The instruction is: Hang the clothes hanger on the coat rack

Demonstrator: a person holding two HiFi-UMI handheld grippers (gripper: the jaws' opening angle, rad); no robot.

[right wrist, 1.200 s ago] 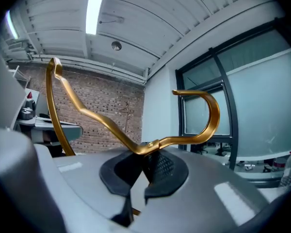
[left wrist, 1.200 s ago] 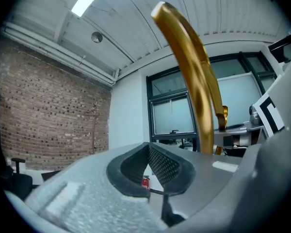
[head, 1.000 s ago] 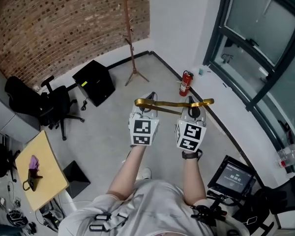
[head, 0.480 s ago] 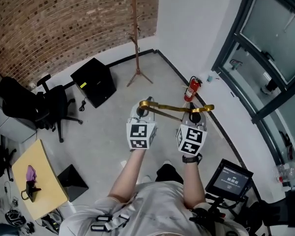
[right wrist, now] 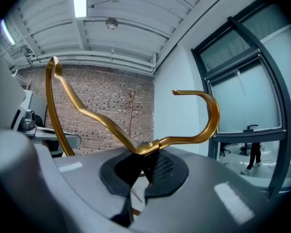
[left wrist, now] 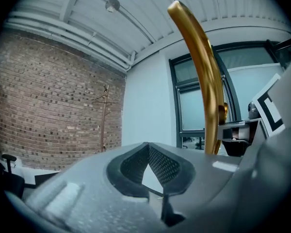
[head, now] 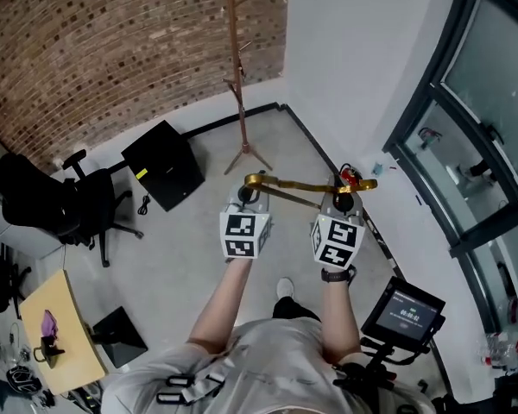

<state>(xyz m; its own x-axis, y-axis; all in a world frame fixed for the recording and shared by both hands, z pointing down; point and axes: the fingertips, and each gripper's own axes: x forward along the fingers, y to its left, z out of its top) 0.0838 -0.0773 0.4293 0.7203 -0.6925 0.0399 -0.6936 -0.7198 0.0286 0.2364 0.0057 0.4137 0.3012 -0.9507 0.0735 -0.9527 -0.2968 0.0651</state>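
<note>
Hanger: the gold clothes hanger (head: 304, 187) is up in the air in front of me, lying crosswise between my two grippers, not on any worktop.
Right gripper: my right gripper (head: 344, 198) is clenched on the hanger's neck, just below the hook, which curls up and to the right.
Left gripper: my left gripper (head: 244, 198) has its jaws drawn together on nothing; the hanger's far arm rises just beside it, outside the jaws.
Coat rack: the coat rack (head: 236, 76) stands ahead of me, by the brick wall near the room's corner, well apart from the hanger.
Step in hand: I judge this to be the carry toward the rack; nothing is hung yet.
Next move: close the distance, raise the right gripper, and turn the hook's opening toward one of the rack's pegs.
</note>
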